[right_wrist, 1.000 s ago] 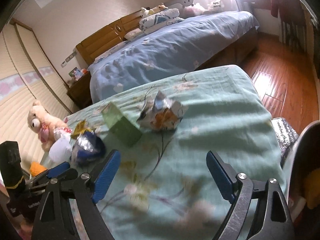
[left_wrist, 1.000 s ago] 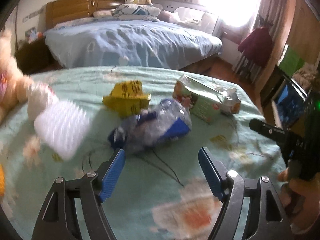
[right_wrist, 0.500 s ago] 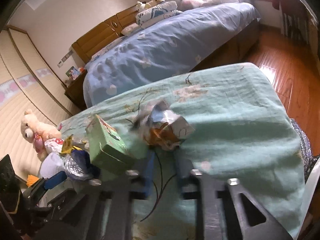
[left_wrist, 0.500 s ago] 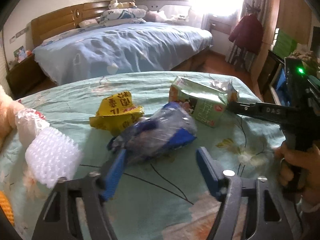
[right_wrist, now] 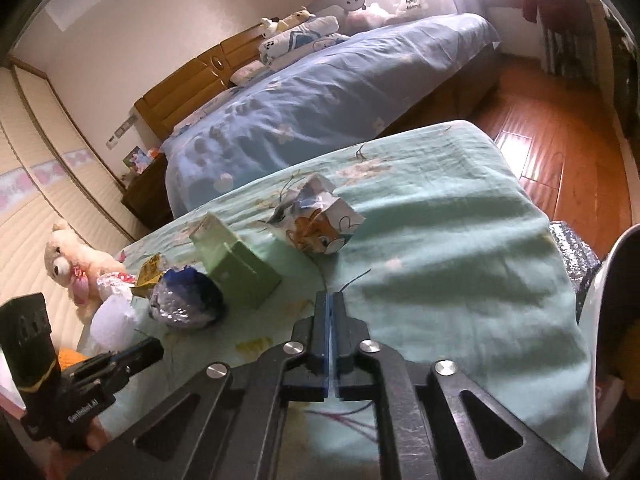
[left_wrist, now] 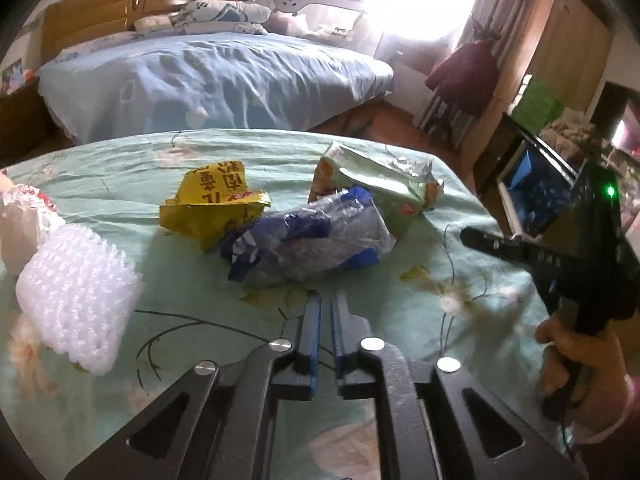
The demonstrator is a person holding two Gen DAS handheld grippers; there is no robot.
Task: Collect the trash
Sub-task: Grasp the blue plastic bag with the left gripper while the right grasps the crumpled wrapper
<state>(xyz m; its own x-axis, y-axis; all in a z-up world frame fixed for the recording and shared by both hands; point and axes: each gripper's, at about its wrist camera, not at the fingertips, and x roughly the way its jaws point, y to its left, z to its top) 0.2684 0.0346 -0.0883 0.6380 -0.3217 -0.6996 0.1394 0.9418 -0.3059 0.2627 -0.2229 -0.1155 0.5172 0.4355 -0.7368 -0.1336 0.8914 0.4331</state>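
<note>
The trash lies scattered on the mint-green flowered bedspread (left_wrist: 120, 184) in front of me. Nearest my left gripper (left_wrist: 325, 300) is a crumpled clear-and-blue plastic bag (left_wrist: 308, 240), just beyond the fingertips and not touching them. Behind it to the left sits a crushed yellow wrapper (left_wrist: 212, 208) with printed characters, its edge against the bag. Behind the bag to the right lies a green carton (left_wrist: 376, 184) on its side, and a crumpled printed paper pack (right_wrist: 320, 220) sits past that carton, nearer the bed's far corner. At the left, a wad of white bubble wrap (left_wrist: 76, 292) rests on the cover, with a white plastic bag (left_wrist: 20, 224) with red print just behind it.

My left gripper points down toward the cover with its blue pads drawn narrow; the jaws are closing, and only a thin gap shows between them with nothing in it. My right gripper (right_wrist: 329, 300) hangs over open bedspread, short of the paper pack; its pads look almost pressed together with a bare sliver between, the jaws are just easing apart, and they grip nothing. My right hand (left_wrist: 576, 364) shows at the edge of the left view, wrapped round that gripper's handle.

A cream teddy bear (right_wrist: 76, 256) sits at the far left edge of the bed. Beyond lies a second bed with a blue quilt (left_wrist: 208, 80), pillows and soft toys against its wooden headboard (left_wrist: 100, 28). Wooden floor (right_wrist: 560, 128) runs along the right side.
</note>
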